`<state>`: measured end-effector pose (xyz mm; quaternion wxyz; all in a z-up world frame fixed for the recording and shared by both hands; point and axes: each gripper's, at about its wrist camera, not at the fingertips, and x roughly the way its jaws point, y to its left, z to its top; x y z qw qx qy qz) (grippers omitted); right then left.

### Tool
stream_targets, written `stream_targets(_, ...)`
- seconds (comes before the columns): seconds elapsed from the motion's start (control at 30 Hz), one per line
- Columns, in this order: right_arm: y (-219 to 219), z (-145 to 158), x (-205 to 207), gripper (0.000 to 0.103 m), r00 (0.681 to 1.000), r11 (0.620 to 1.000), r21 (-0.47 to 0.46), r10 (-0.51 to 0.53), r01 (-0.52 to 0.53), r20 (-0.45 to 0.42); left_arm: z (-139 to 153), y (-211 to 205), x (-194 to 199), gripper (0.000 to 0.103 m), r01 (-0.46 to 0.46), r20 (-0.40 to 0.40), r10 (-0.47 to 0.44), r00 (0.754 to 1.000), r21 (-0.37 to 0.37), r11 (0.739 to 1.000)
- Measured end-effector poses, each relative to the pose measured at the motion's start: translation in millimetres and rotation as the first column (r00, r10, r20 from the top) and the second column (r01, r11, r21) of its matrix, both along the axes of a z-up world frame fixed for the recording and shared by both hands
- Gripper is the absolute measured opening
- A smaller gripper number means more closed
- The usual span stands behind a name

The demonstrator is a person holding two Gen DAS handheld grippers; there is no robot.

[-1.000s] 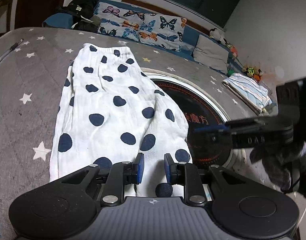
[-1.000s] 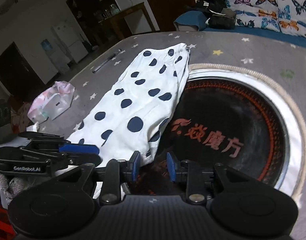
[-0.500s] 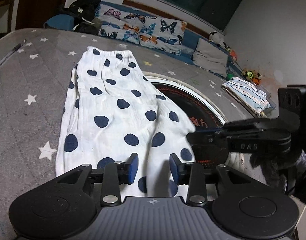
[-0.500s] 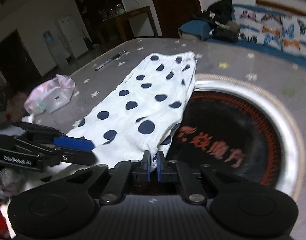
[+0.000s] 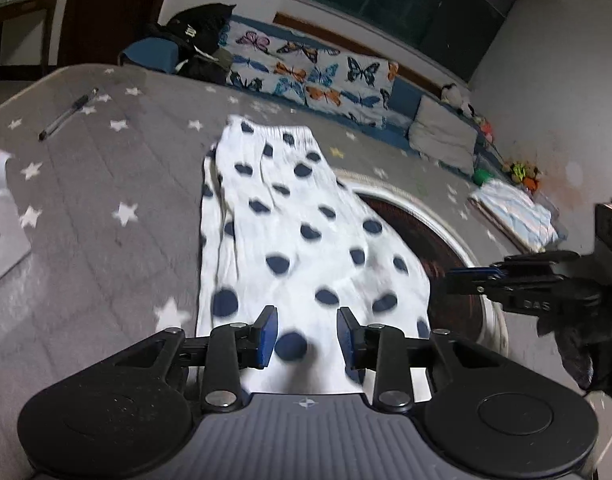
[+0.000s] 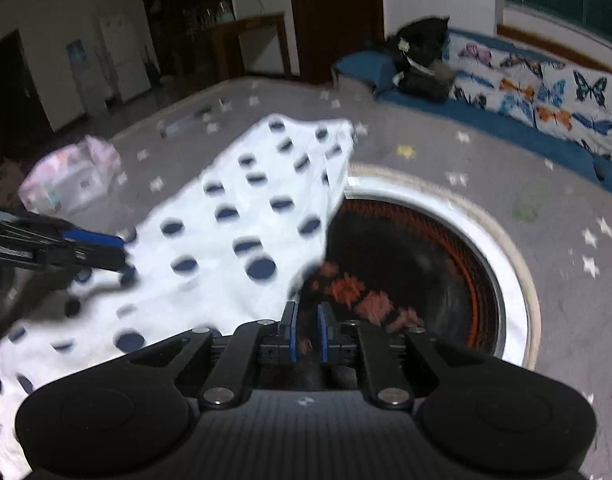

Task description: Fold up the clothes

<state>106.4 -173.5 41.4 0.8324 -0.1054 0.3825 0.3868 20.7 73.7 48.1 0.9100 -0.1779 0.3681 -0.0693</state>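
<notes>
polka-dot pants [image 5: 301,248] near hem hidden, blurred | left gripper [image 5: 306,340] jaws apart | right gripper [image 6: 306,334] jaws narrowly parted, grip unclear

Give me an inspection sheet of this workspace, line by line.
Surface: grey star-print cover with a round dark inset.
Job's things: white polka-dot garment lying flat, one edge over the inset.
Clutter: pen, pink packet, striped folded cloth.
Grippers: left gripper open over the hem; right gripper narrowed beside the garment's edge, no cloth seen between its fingers.
Cables: nothing seen.
Surroundings: butterfly cushions, dark window.
</notes>
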Motion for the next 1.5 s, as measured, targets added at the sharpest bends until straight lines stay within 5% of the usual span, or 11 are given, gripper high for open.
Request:
stream_targets(0.23, 28, -8, -10, 0.019, 0.995, 0.995, 0.015, 0.099, -0.099, -0.011, -14, 0, 25, 0.027, -0.014, -0.017, 0.015, 1.0, 0.057, 0.998)
stream_targets(0.47, 37, -22, -26, 0.024, 0.988, 0.983, -0.099, 0.155, -0.152, 0.025, -15, 21, 20, 0.018, -0.072, -0.009, 0.074, 0.997, 0.121, 0.99)
stream_targets(0.87, 59, -6, -82, 0.04, 0.952, 0.951, -0.078, 0.302, -0.298, 0.054, -7, -20, -46, 0.019, 0.108, 0.013, -0.11, 0.994, 0.126, 0.986)
stream_targets(1.17, 55, -12, -118, 0.044, 0.931, 0.924, -0.183, 0.356, -0.337, 0.084, -14, -8, -76, 0.019, 0.081, 0.051, -0.095, 0.994, 0.224, 0.971)
stream_targets(1.33, 61, -2, -136, 0.044, 0.916, 0.916, -0.151, 0.388, -0.371, 0.103, 4, -19, -103, 0.019, 0.125, 0.12, -0.153, 0.981, 0.214, 0.969)
stream_targets(1.5, 67, 8, -154, 0.044, 0.899, 0.906, -0.12, 0.419, -0.406, 0.124, -5, -33, -122, 0.018, 0.176, 0.096, -0.205, 0.974, 0.253, 0.951)
